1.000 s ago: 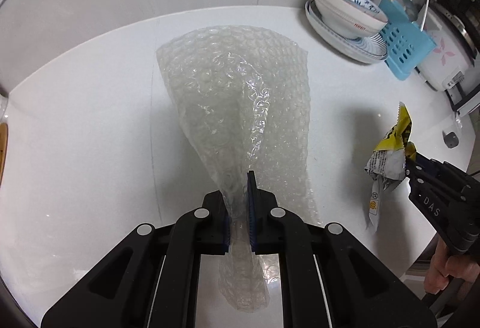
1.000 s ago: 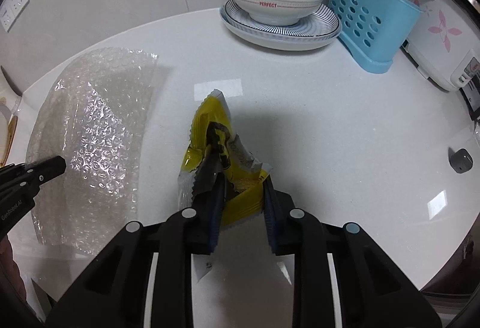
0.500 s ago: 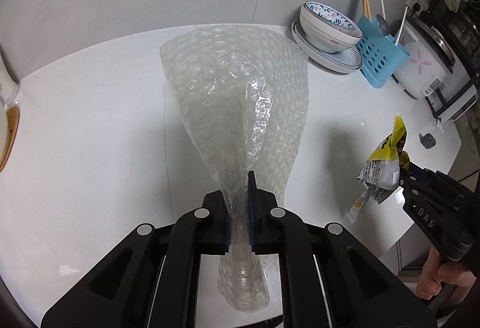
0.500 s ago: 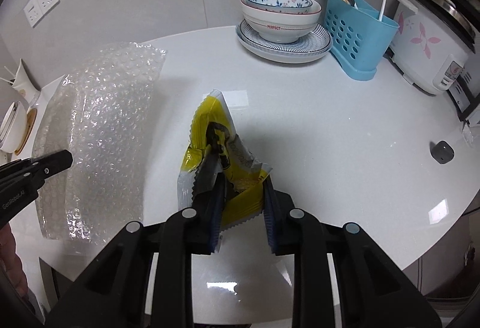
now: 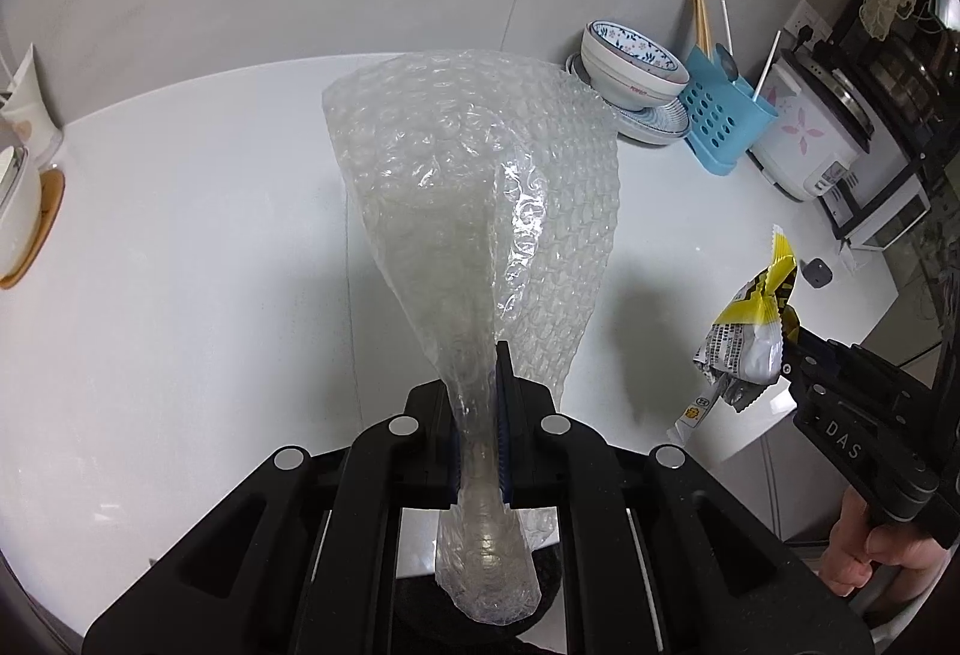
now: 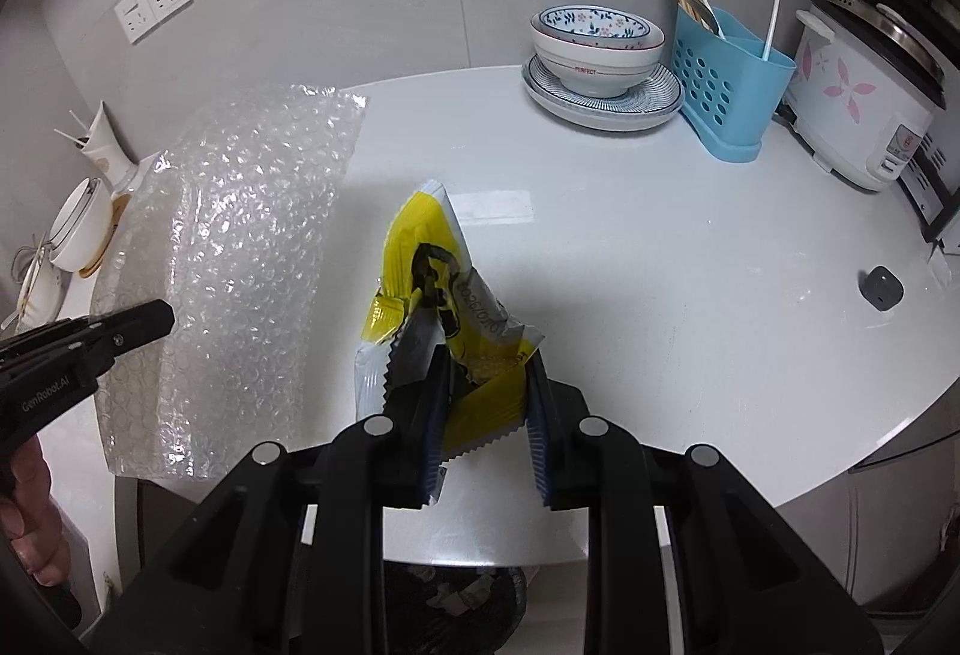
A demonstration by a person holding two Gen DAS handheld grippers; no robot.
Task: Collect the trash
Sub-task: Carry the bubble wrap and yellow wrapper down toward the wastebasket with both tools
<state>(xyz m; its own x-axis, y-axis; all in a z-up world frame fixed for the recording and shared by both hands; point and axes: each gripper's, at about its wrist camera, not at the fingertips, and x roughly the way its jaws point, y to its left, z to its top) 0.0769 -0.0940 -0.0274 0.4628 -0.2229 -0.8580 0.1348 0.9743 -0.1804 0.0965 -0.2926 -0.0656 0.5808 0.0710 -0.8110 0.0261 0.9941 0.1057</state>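
bubble wrap [image 5: 480,211]: clear sheet, pinched at one bunched end, fanning out wide above the white table, tail hanging below the pinch | wrapper [image 6: 438,295]: yellow-and-silver, crumpled, torn zigzag edges, printed text, held off the table, right of the bubble wrap, apart

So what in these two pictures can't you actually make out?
- Left wrist view: the table behind the bubble wrap, blocked by the sheet hanging from the left tongs.
- Right wrist view: the dark bin below the table edge, mostly hidden by the right tongs; its contents are unclear.
- Right wrist view: the yellow wrapper print, crumpled and unreadable.
- Both views: the person, cut off except for fingers.
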